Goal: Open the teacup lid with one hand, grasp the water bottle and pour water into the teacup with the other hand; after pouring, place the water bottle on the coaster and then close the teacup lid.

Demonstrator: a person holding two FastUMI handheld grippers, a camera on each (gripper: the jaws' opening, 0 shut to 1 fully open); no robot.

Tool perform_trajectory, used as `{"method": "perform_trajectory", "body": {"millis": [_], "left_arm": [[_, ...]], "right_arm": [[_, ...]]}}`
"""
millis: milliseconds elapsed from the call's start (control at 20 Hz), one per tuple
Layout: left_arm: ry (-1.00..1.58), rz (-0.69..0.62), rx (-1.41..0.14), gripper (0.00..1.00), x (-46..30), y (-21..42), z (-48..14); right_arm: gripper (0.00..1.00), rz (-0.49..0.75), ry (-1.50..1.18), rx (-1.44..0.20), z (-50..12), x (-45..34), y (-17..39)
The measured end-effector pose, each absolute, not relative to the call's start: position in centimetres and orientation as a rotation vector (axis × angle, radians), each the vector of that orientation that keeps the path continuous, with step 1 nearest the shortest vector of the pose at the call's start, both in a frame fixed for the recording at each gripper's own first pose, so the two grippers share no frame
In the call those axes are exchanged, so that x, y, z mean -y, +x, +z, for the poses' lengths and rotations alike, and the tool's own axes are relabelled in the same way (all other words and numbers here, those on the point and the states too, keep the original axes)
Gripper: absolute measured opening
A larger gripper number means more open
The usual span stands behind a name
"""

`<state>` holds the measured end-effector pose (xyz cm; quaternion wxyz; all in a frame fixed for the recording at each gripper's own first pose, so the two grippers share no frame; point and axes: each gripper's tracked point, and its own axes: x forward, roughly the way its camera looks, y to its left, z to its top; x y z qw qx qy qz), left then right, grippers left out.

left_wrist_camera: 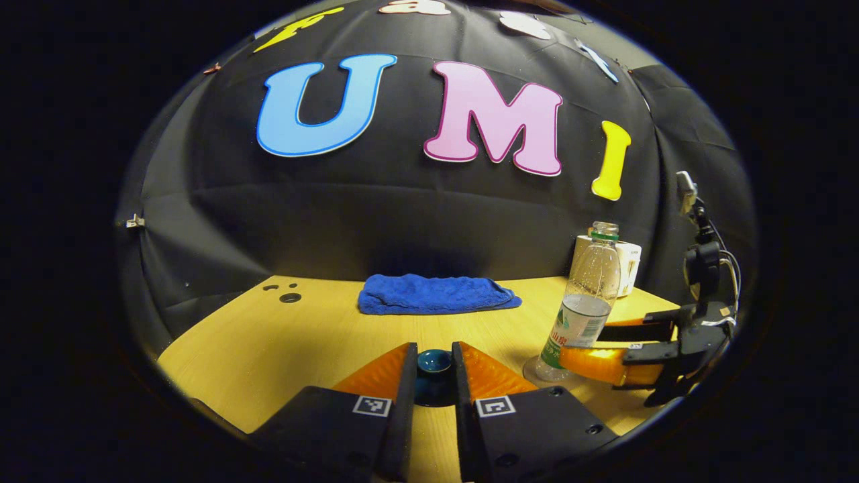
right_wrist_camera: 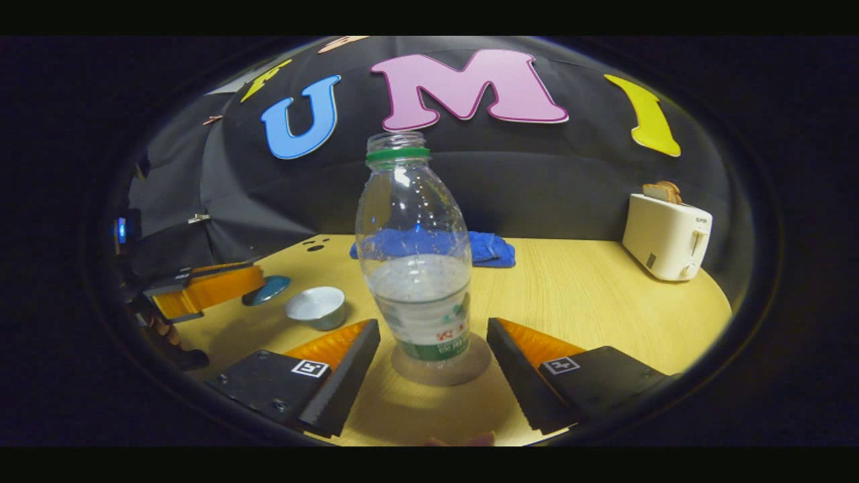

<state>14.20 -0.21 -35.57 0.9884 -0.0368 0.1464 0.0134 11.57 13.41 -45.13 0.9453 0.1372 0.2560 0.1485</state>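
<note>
Left gripper view looks along the left gripper (left_wrist_camera: pixel 433 376), whose jaws stand narrowly apart with the teacup lid (left_wrist_camera: pixel 434 365) between them, its dark blue knob filling the gap; both fingers appear to press on it, so the lid reads as gripped. In the right gripper view that lid (right_wrist_camera: pixel 267 290) is seen tilted and held off to one side of the open teacup (right_wrist_camera: pixel 316 307), which stands uncovered on the table (right_wrist_camera: pixel 590 288). The water bottle (right_wrist_camera: pixel 416 255), uncapped and roughly half full, stands upright on the round coaster (right_wrist_camera: pixel 443 369), directly ahead of the right gripper (right_wrist_camera: pixel 433 359). That gripper's jaws are spread wide, one finger on each side of the bottle's base and neither touching it, so they hold nothing. Judged from this, the lid step seems done and the step in hand is either the grasp of the bottle before pouring or its release onto the coaster afterwards; whether the cup already holds water cannot be told. If it is the grasp, the next move calls for the right jaws to close squarely on the bottle's lower body, firmly enough that the thin plastic does not slip or buckle, then lift and tip toward the cup. A blue cloth (left_wrist_camera: pixel 436 294) and a toaster (right_wrist_camera: pixel 668 235) sit at the table's far side.
</note>
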Motion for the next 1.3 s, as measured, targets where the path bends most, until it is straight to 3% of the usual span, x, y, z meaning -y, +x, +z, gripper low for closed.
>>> {"method": "perform_trajectory", "body": {"millis": [150, 200, 450, 600, 650, 750, 950, 1100, 1150, 1200, 1250, 1300], "left_arm": [[-0.068, 0.020, -0.303, 0.31, 0.9, 15.6, -36.8], [-0.070, 0.020, -0.309, 0.27, 1.0, 15.9, -37.2], [-0.070, 0.017, -0.334, 0.31, 1.1, 17.0, -38.8], [-0.061, 0.007, -0.354, 0.27, 1.3, 17.2, -39.6], [-0.063, 0.006, -0.361, 0.31, 1.4, 17.1, -39.8], [-0.064, 0.004, -0.357, 0.29, 1.5, 17.3, -39.8], [-0.041, 0.000, -0.361, 0.36, 1.6, 17.4, -40.3], [-0.015, 0.006, -0.355, 0.31, 1.5, 17.6, -40.4], [-0.009, 0.010, -0.357, 0.40, 1.5, 17.5, -40.6], [-0.006, 0.016, -0.358, 0.33, 1.3, 17.6, -40.6], [-0.008, 0.012, -0.361, 0.53, 1.4, 17.5, -40.5], [-0.012, 0.004, -0.362, 0.64, 1.7, 17.4, -40.3]], "right_arm": [[0.99, 0.272, 0.315, -0.559, -45.2, -12.5, 8.9], [0.99, 0.256, 0.325, -0.565, -45.2, -12.1, 8.2], [0.99, 0.184, 0.296, -0.562, -44.7, -9.6, 7.2], [0.99, 0.170, 0.313, -0.566, -44.7, -9.0, 7.2], [0.99, 0.169, 0.319, -0.566, -44.7, -9.1, 7.3], [0.99, 0.168, 0.326, -0.563, -44.6, -9.0, 7.3], [0.99, 0.174, 0.314, -0.563, -44.5, -9.0, 7.3], [0.99, 0.174, 0.321, -0.554, -44.2, -9.0, 7.3], [0.99, 0.173, 0.322, -0.552, -44.0, -9.0, 7.4], [0.99, 0.171, 0.321, -0.548, -43.8, -8.9, 7.4], [0.99, 0.170, 0.322, -0.546, -43.4, -8.9, 7.5], [0.99, 0.169, 0.324, -0.542, -43.0, -8.8, 7.5]]}}
